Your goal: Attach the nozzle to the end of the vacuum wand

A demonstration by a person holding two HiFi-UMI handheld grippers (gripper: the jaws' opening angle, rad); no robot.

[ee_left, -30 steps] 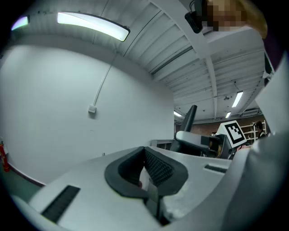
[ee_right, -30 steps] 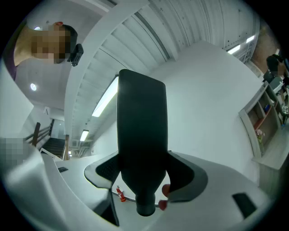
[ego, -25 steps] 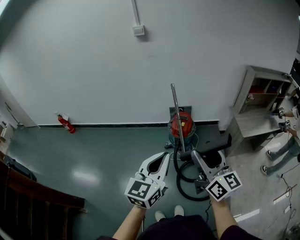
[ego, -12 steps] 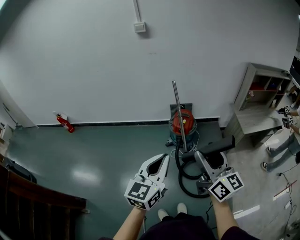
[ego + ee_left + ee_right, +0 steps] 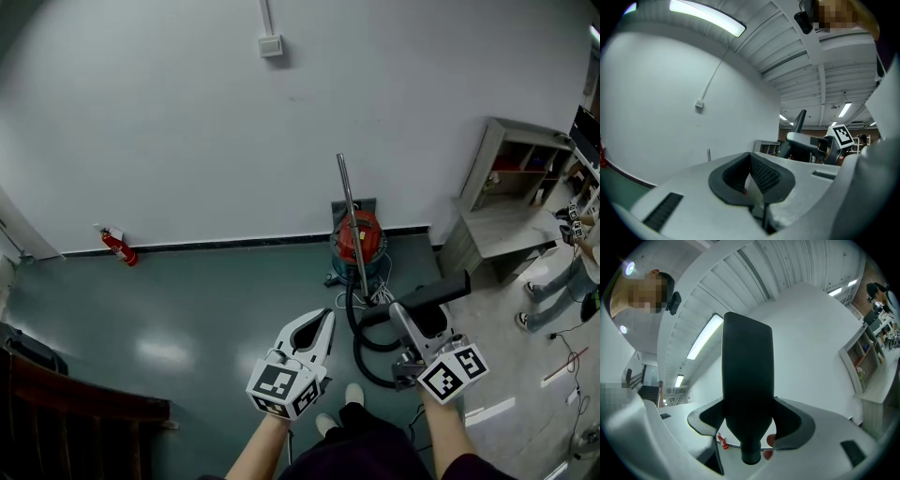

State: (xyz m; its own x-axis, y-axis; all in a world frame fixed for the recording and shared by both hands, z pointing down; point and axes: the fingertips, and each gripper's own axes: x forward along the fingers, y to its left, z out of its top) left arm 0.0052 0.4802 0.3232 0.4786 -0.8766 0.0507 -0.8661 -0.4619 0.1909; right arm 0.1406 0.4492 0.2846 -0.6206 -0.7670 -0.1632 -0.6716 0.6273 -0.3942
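— Black nozzle [image 5: 427,296]: where was it?
— Clamped in the right gripper [image 5: 403,323]. Left gripper [image 5: 322,323] was closed, empty. The wand [image 5: 349,220] stood upright at the floor's far edge.

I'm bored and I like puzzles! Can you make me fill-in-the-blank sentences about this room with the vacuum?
The right gripper is shut on a black ____.
The left gripper is shut and holds ____.
The metal wand stands up from a vacuum coloured ____.
The fire extinguisher stands by the ____, left of the vacuum.
Missing words: nozzle, nothing, red, wall.
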